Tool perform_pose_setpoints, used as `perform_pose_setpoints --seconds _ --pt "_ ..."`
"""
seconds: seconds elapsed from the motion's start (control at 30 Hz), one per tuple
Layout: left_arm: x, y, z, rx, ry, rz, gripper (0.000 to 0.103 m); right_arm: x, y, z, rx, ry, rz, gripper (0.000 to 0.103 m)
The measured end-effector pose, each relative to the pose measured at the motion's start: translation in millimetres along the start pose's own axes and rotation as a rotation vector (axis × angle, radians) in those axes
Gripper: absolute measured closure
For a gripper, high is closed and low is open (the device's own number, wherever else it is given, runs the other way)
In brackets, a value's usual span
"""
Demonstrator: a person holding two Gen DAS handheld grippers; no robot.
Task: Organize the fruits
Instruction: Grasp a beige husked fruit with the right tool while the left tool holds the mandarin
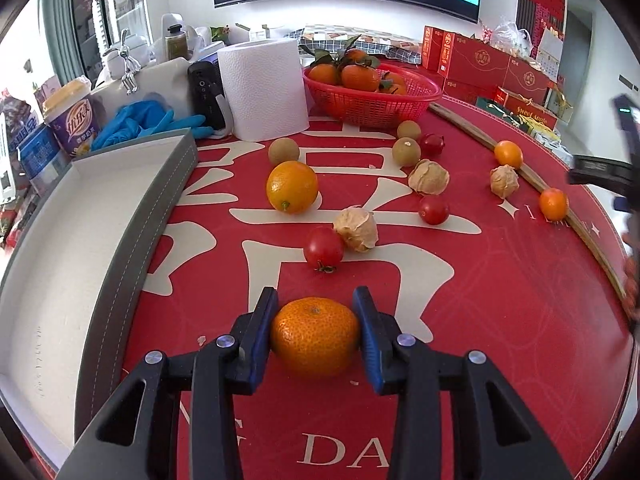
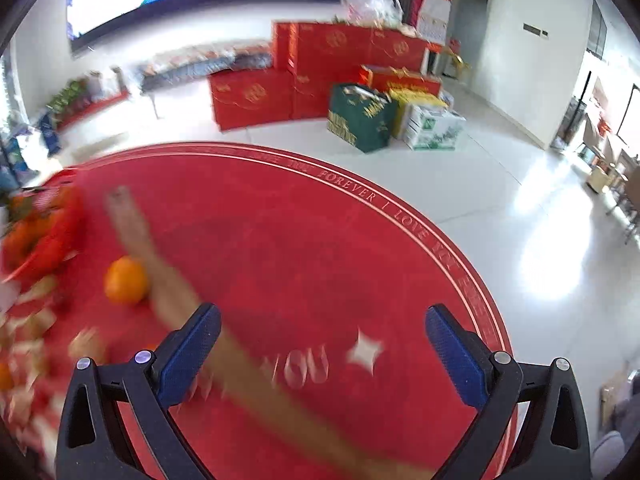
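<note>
Nearest my left camera, the mandarin [image 1: 315,336] sits between the blue pads [image 1: 262,338] of my left hand-held gripper [image 1: 316,338] — both pads press its sides, and the fruit rests on the red bench [image 1: 500,320] with its stem dimple up. Just to the left runs the grey tray [image 1: 132,248], its pale inside bare where I can see it.

Only this view shows the rest of the spread. Beyond the mandarin lie a cherry tomato [image 1: 324,250] touching a papery husked berry [image 1: 356,229], a larger orange [image 1: 292,187], more small round fruits further back, and a red basket [image 1: 372,100] piled with leafy mandarins. A paper roll [image 1: 264,88] and blue gloves [image 1: 148,122] stand beside the tray's far end. At the right edge a dark, blurred shape is probably my other gripper, though I cannot tell for sure.

The right camera gives what the left cannot: my right hand-held gripper [image 2: 322,344] with its fingers set wide and nothing between them, above the bench's lettered rim. The picture is smeared. A wooden strip [image 2: 172,292] slants under the left finger, a small orange fruit [image 2: 126,280] lies just beside it, and the basket is only a red blur at the far left. Past the rim — white floor, red gift boxes [image 2: 252,98] and a green bag [image 2: 360,120].
</note>
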State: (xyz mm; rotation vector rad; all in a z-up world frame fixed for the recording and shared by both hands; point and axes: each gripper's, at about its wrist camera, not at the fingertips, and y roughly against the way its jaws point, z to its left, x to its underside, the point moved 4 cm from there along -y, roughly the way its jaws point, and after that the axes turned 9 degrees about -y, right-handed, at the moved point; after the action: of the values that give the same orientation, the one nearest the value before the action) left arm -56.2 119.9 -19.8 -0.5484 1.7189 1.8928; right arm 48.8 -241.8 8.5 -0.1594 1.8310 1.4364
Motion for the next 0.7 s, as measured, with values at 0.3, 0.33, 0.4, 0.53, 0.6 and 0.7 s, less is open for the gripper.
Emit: perform_pose_setpoints --seconds 0.3,0.33,0.4,0.53,0.6,0.7 --pt "-0.3 -0.1 -0.1 0.000 0.000 0.001 0.061 -1.2 -42.2 42.7 0.006 0.108 0.116 0.001" --pt "-0.1 -0.1 0.1 0.000 0.000 0.001 0.060 3.7 -39.2 46.6 -0.014 0.121 0.121 0.001" --pt "-0.2 -0.1 0.0 0.000 0.000 0.001 0.060 17.1 -29.6 54.7 -0.078 0.152 0.143 0.001" --pt "0.2 -0.3 -0.2 0.010 0.004 -0.001 0.061 26.4 -18.0 48.5 -0.222 0.081 0.194 0.001" --pt "0.5 -0.2 0.2 0.019 0.008 -0.003 0.061 27.7 1.4 45.7 -0.251 0.067 0.147 0.001" --pt "0.7 0.1 2.6 0.033 0.019 -0.005 0.061 41.0 44.0 65.1 -0.335 0.150 0.085 0.001"
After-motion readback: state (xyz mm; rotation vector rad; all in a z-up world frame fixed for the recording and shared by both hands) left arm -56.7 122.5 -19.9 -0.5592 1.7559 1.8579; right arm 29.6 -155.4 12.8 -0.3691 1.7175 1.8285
